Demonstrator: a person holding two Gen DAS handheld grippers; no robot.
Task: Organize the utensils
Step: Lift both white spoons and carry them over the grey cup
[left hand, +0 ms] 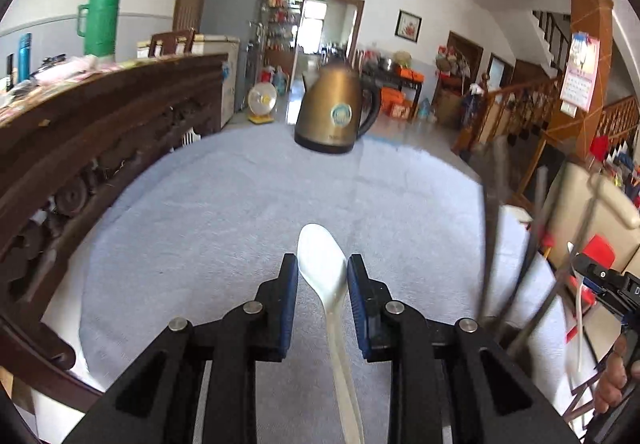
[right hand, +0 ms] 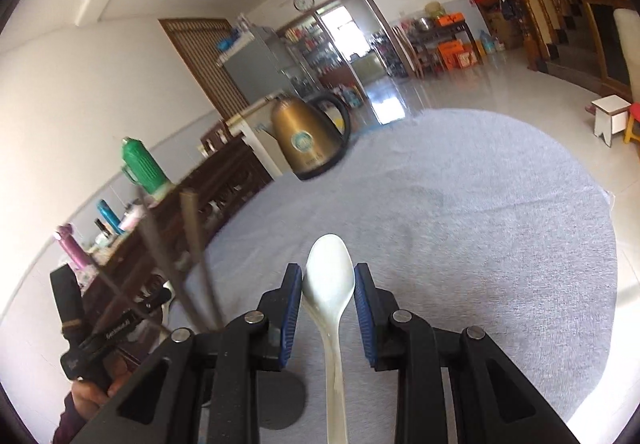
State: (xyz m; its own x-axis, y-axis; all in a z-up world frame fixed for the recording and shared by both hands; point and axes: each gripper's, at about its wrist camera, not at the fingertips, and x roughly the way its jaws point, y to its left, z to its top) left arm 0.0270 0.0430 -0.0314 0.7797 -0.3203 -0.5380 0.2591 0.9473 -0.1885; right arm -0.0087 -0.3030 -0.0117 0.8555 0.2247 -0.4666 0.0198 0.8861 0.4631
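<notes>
Left gripper (left hand: 322, 272): blue-padded fingers (left hand: 290, 296) standing apart on either side of the bowl of a white spoon (left hand: 323, 264), whose handle runs back down between them toward the camera; whether the pads touch the bowl cannot be told, and they are not pressed together. Right gripper (right hand: 328, 278): the same arrangement, fingers (right hand: 364, 304) spread to each side of a second white spoon (right hand: 329, 280), the left pad just beside or touching the bowl's edge, the handle passing back under the camera. Beneath both spoons lies a pale grey-blue cloth (left hand: 224, 203) covering a round table. Between the two grippers rises a blurred metal wire rack (left hand: 516, 268), seen at the right edge of the left view and at the lower left of the right view (right hand: 188, 256); a dark round base (right hand: 280, 400) shows under the right gripper's left finger. At the far edge of the cloth stands a bronze-coloured electric kettle (left hand: 334, 111), upright, well apart from both spoons. A dark carved wooden sideboard (left hand: 100, 147) to the left bears a green thermos (left hand: 101, 19).
</notes>
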